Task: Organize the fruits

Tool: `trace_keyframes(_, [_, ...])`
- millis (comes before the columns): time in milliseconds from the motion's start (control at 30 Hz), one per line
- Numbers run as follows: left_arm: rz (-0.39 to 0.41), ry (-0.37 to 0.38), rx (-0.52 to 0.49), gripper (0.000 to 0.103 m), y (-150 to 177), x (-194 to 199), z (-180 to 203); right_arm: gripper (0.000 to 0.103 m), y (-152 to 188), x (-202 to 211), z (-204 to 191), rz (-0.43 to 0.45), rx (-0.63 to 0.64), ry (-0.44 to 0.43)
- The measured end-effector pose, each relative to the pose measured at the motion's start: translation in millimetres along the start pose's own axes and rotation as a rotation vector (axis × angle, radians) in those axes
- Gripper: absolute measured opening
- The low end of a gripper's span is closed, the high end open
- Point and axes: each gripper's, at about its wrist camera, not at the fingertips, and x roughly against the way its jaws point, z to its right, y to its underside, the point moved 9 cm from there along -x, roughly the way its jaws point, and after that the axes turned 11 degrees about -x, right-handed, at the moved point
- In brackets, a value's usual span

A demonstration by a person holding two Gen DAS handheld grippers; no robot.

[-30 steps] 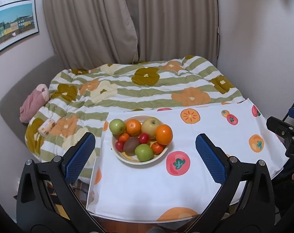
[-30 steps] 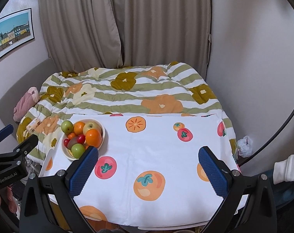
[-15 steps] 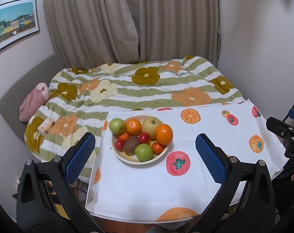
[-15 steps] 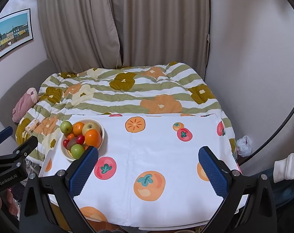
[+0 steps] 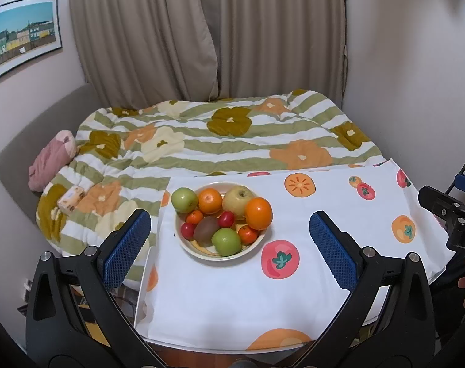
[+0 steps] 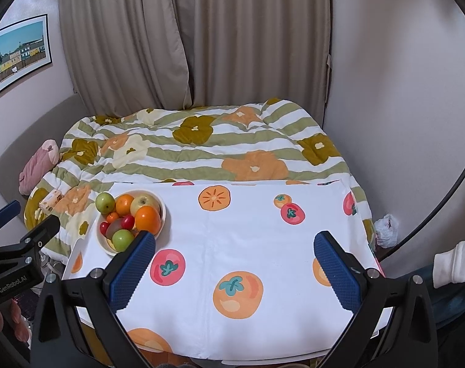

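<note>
Bedroom walls, a drawn beige curtain and a bed under a striped floral quilt stand behind a table covered by a white cloth printed with persimmons and tomatoes. On that cloth sits one cream bowl, and every fruit in view is heaped inside it: two green apples, a yellow apple, two oranges, small tangerines, red cherry tomatoes and a brown kiwi. No loose fruit lies on the cloth. That fits either a finished gathering into the bowl or a pile waiting to be sorted out; which, I cannot tell. Both tongs are spread wide and hold nothing. The left gripper hovers with the bowl just ahead, between its fingers; the right gripper faces bare cloth, the bowl beside its left finger.
</note>
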Motion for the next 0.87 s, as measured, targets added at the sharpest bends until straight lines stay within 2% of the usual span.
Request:
trace_keyframes(600, [0.020, 0.007, 0.010, 0.103, -8.5, 0.5, 0.5, 0.103, -4.0, 1.4, -0.4, 0.005, -0.002, -0.004])
trace_keyframes(867, [0.029, -0.013, 0.011, 0.103, -9.3, 0.9, -4.6, 0.103, -8.3, 3.0, -2.9, 0.006, -0.004, -0.008])
